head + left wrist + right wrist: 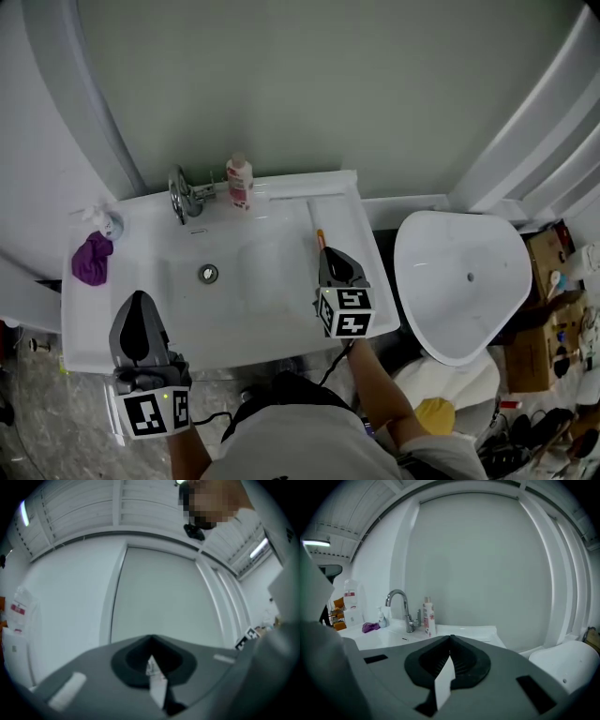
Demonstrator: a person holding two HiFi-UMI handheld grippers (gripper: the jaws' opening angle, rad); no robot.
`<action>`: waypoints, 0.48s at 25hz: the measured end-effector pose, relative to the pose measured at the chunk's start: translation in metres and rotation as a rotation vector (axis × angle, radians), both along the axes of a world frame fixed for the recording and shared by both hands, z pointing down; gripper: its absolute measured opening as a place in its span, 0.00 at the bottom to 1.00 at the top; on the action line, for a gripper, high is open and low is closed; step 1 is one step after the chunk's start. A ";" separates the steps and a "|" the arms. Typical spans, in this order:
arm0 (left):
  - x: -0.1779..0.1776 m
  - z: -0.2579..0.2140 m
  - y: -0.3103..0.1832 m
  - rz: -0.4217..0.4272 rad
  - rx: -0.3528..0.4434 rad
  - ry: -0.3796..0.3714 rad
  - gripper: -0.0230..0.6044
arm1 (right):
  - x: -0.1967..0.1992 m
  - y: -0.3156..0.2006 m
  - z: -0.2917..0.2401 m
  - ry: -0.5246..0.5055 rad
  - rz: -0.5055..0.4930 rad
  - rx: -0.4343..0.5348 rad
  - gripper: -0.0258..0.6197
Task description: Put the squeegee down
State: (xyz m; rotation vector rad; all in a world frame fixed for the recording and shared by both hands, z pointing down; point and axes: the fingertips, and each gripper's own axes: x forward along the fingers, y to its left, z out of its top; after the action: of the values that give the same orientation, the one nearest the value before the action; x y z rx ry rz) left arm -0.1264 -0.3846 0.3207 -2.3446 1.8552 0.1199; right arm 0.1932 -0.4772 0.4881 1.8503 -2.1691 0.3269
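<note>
On the right ledge of the white sink [281,323] lies a slim thing with an orange end [320,238], likely the squeegee. Most of it is hidden behind my right gripper [329,253]. That gripper hovers just in front of it, shut, with nothing between its jaws, and points over the sink towards the back wall [451,637]. My left gripper [139,300] hangs over the sink's front left corner. Its jaws meet with nothing in them, and it points up at the wall [151,640].
A chrome faucet [183,197] and a white bottle with a red label [239,181] stand at the sink's back edge. A purple cloth [93,259] and a small spray bottle [103,221] sit at its left end. A white toilet [464,281] stands to the right.
</note>
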 end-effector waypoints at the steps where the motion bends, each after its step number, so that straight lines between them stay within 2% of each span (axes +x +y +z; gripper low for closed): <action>1: 0.000 -0.001 0.002 0.009 0.003 0.001 0.05 | -0.003 0.006 -0.007 0.002 -0.003 0.018 0.04; 12: -0.003 -0.011 0.032 0.105 0.031 0.027 0.05 | -0.022 0.074 -0.080 -0.023 0.005 0.179 0.04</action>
State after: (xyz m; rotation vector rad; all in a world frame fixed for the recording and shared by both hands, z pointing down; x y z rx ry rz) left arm -0.1298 -0.3527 0.3096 -2.4315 1.7284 0.1920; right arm 0.1707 -0.4033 0.4080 1.9536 -2.2758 0.1593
